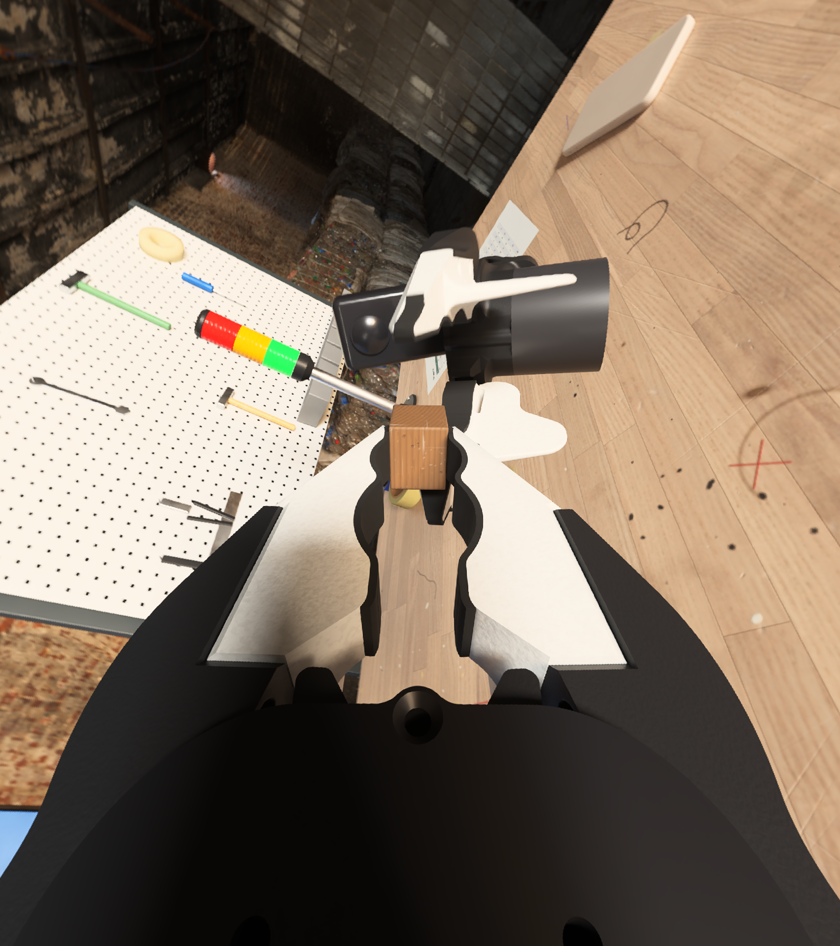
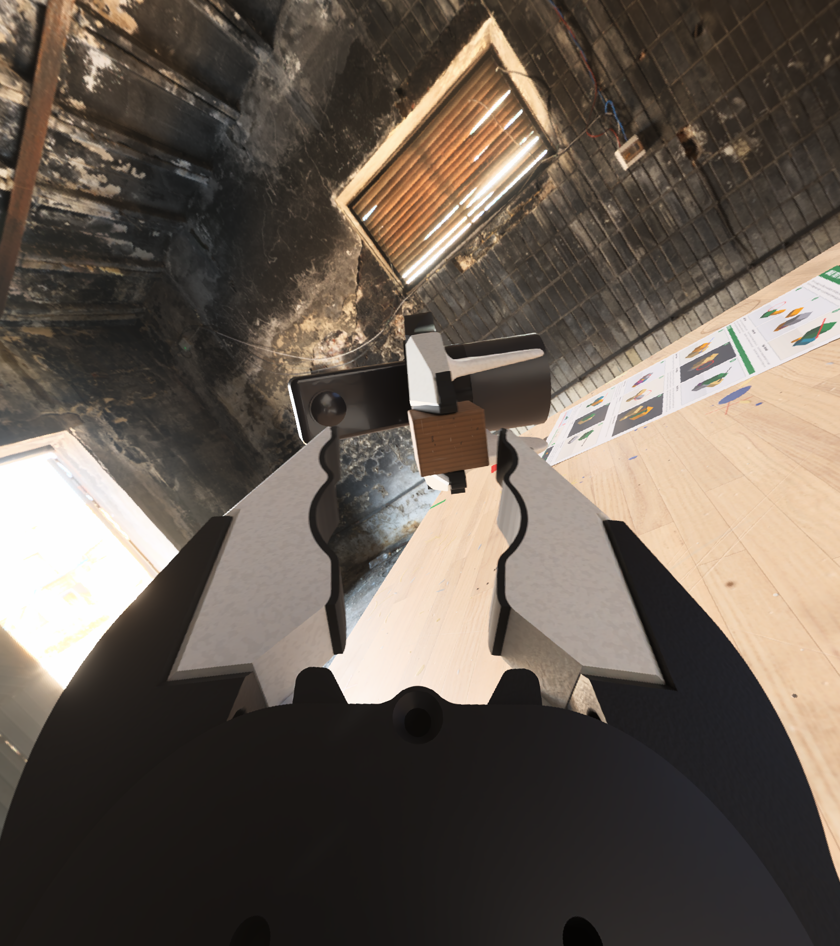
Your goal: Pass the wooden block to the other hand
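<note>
The wooden block point(image 1: 417, 443) is a small brown cube. My left gripper point(image 1: 418, 453) is shut on it, one fingertip on each side, above the wooden table point(image 1: 715, 563). My right gripper point(image 1: 474, 363) faces it from just beyond with its jaws wide apart; its lower finger sits close beside the block. In the right wrist view my right gripper point(image 2: 415, 437) is open and empty. The block point(image 2: 454, 440) shows between its fingertips, nearer the right finger, held by the left gripper point(image 2: 436, 427). I cannot tell whether the right fingers touch it.
A white pegboard point(image 1: 100, 460) with hanging tools stands past the table edge. A red, yellow and green signal tower point(image 1: 254, 343) is near it. A white slab point(image 1: 628, 87), a yellow tape roll point(image 1: 405, 496) and a printed sheet point(image 2: 715, 373) lie on the table.
</note>
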